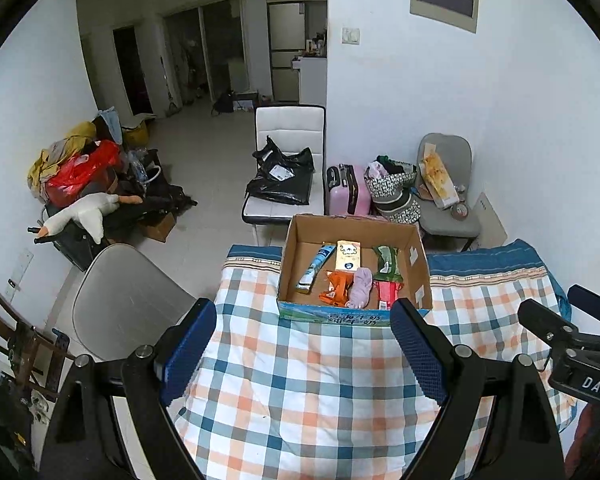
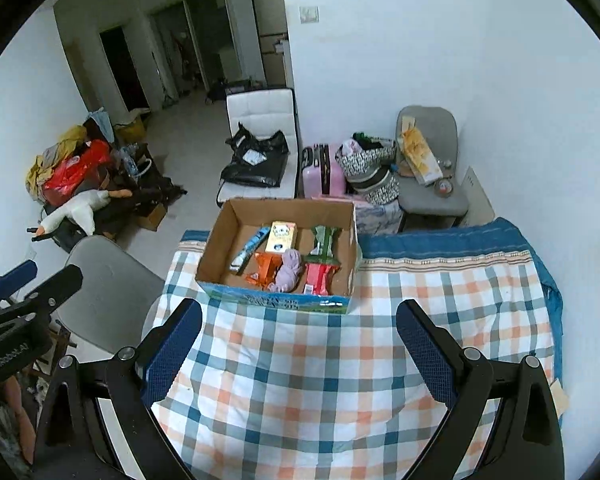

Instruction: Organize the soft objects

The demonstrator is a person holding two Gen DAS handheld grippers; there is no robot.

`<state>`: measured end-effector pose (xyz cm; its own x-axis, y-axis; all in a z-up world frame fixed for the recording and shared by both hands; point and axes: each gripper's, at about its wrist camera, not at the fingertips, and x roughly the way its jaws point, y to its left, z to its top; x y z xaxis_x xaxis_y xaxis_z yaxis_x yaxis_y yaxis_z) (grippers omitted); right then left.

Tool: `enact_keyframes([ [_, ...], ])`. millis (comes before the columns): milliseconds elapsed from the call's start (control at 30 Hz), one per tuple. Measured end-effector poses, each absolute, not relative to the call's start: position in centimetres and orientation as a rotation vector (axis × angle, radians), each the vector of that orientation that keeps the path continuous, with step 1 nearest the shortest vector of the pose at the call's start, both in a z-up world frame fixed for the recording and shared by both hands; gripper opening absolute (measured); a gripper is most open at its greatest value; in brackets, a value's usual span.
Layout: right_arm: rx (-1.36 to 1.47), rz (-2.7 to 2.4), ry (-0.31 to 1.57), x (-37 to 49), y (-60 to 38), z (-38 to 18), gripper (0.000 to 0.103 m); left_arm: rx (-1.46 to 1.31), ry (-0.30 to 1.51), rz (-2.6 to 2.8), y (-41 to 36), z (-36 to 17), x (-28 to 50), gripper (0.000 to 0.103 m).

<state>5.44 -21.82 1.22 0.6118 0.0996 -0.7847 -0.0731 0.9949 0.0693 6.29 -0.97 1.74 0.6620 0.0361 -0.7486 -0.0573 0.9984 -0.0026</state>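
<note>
Over on the far left a goose plush (image 1: pixel 85 212) is lying on a heap of bags and clothes by the wall, and a grey chair (image 1: pixel 128 300) is sitting just beside the table's left edge. Both grippers are hovering over the checked cloth (image 1: pixel 308 380) with nothing in them: the left gripper (image 1: pixel 304 344) is holding its blue-padded fingers (image 1: pixel 188 344) wide apart, and the right gripper (image 2: pixel 300 344) is doing the same, jaws spread and empty. Each one is peeking into the edge of the other's view. The box (image 1: pixel 416 264) is sitting at the far edge of the table, just past the fingertips, open on top. Inside, going left to right, a blue tube (image 1: pixel 315 269) is leaning along the left side, an orange pack (image 1: pixel 335 288) is lying in front of a yellow carton (image 1: pixel 349 255), a purple sock (image 1: pixel 361 287) is flopping down the middle and touching the orange pack, and then a green pack (image 1: pixel 387 262) is sitting behind a red pack (image 1: pixel 388 294) near the right wall. Behind the box a white chair (image 1: pixel 290 128) is carrying a black bag (image 1: pixel 282 178), with a pink suitcase (image 1: pixel 348 190) right next to it.
</note>
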Motion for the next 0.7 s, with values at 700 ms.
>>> enact_keyframes([
  [700,0.017,0.076,0.873,5.1,-22.0,3.1,0.099,-0.033,0.854,0.058,-1.1,2.0,5.3,0.089],
])
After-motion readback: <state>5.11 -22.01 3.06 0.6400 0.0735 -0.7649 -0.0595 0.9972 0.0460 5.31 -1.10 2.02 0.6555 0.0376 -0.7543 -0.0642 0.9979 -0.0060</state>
